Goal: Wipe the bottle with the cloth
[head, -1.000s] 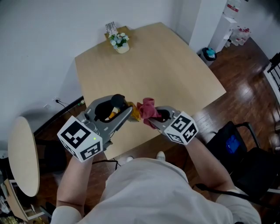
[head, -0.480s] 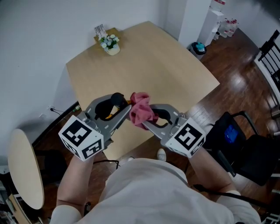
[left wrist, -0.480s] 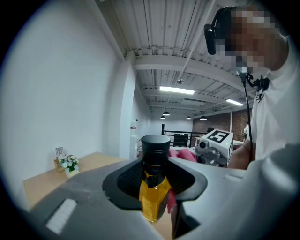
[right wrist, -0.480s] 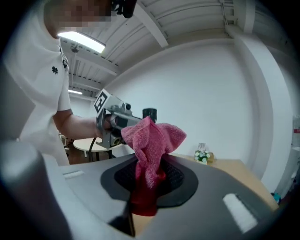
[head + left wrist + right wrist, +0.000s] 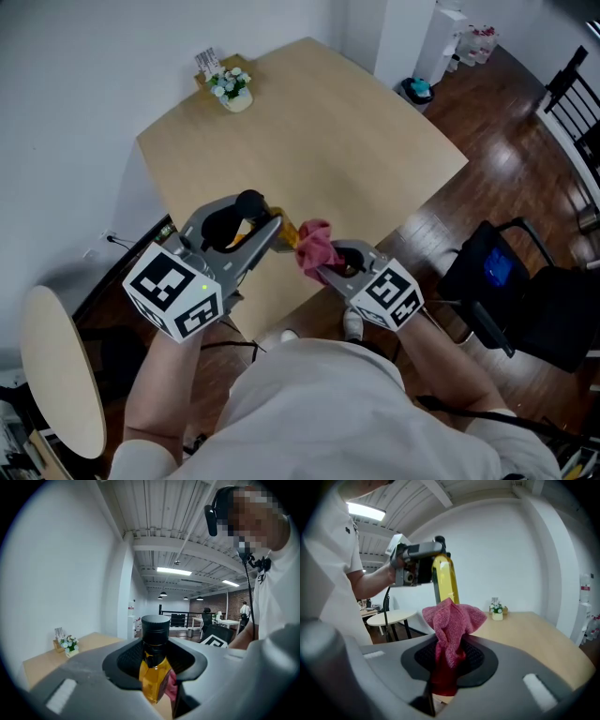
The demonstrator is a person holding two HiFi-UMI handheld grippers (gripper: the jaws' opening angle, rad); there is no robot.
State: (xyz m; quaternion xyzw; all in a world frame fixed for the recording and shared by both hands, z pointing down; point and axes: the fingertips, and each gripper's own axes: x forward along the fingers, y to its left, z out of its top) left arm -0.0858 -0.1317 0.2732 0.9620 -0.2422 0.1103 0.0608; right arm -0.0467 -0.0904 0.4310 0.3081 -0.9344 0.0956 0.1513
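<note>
I look down from the head view and see both of my grippers held up in the air, over the near edge of the table [image 5: 347,141].

My left gripper [image 5: 270,228] is at about 9 o'clock in the picture. Its two jaws are squeezed tight on the bottle [image 5: 153,667]. They hold it high up, just under its black cap. The bottle is full of yellow liquid. In the right gripper view it stands almost straight up, with the cap on top.

My right gripper [image 5: 326,266] is at about 5 o'clock from the bottle. Its jaws are pinched together on the cloth [image 5: 452,620]. The cloth is pink-red and fuzzy. It is bunched up and puffs out past the jaw tips like a little ball. The cloth sits right beside the lower part of the bottle, on its 4 o'clock side. I cannot tell if the two touch.

Far away on the table, at its 11 o'clock corner, is a small pot of flowers [image 5: 231,89]. A round side table [image 5: 61,375] is down at 8 o'clock on the floor. A dark chair [image 5: 506,291] with something blue on it is at 3 o'clock.
</note>
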